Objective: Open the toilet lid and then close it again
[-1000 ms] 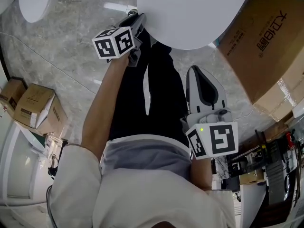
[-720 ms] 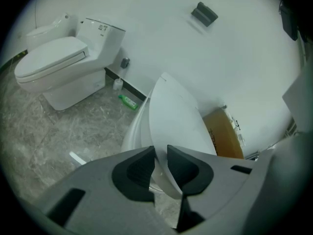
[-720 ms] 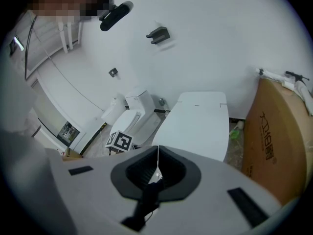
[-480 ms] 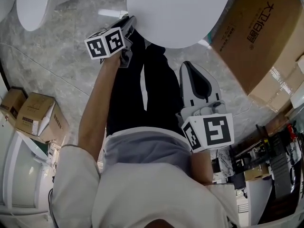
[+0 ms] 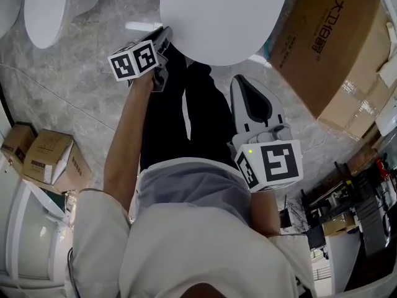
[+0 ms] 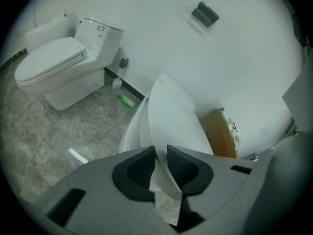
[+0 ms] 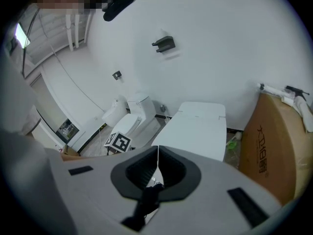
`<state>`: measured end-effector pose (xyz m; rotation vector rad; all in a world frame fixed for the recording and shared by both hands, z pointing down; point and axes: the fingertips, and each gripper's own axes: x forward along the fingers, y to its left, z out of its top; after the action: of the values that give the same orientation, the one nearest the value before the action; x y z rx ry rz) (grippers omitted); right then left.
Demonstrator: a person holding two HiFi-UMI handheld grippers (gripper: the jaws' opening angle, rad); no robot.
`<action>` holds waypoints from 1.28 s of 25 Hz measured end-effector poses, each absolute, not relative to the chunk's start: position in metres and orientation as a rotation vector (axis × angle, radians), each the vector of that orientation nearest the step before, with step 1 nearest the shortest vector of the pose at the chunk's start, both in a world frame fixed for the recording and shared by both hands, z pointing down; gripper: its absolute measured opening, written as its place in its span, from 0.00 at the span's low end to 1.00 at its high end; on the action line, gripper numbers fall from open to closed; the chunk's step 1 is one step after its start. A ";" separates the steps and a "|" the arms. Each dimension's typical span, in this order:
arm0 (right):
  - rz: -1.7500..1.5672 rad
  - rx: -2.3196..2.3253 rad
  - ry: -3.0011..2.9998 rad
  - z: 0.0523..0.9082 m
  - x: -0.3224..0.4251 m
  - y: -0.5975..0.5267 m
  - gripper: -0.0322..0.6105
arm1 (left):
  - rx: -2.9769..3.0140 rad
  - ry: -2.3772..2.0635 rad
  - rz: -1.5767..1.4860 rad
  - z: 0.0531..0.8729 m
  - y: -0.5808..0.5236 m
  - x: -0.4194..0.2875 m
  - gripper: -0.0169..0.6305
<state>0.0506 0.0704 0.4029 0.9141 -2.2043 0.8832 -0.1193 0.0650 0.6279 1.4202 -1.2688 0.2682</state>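
At the front-left rim of the toilet lid (image 5: 223,17), the left claw (image 5: 166,35) is engaged. Its own view shows the jaws narrowed onto the rim, pads bearing on either face of the white panel. The lid stands tilted clear of the bowl (image 6: 128,131) beneath.

The lid's long axis runs away from the person toward the tank (image 7: 201,109), where the hinge is judged to sit. The held edge lies near the end farthest from it.

The right claw (image 5: 244,83) hangs near the lid's front edge but apart from it, jaws pressed together on nothing.

Finding: the left hand alone carries the lid, and the opening swing must go up and away toward the tank, about the far hinge. A cardboard box (image 5: 329,48) stands just beside the toilet on the right. Clearance there looks adequate, though this is a judgement.
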 end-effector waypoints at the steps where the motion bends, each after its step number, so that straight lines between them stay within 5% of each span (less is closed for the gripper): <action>1: 0.876 0.914 -2.209 0.400 0.051 0.068 0.07 | 1.421 -1.271 0.267 0.625 0.064 -0.119 0.14; 32: 0.816 0.910 -2.308 0.333 0.049 0.051 0.07 | 1.462 -1.292 0.210 0.535 0.028 -0.115 0.13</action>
<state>0.0495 0.0513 0.3333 0.9096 -2.3082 0.8156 -0.1151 0.0284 0.5346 1.4625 -1.2917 0.2098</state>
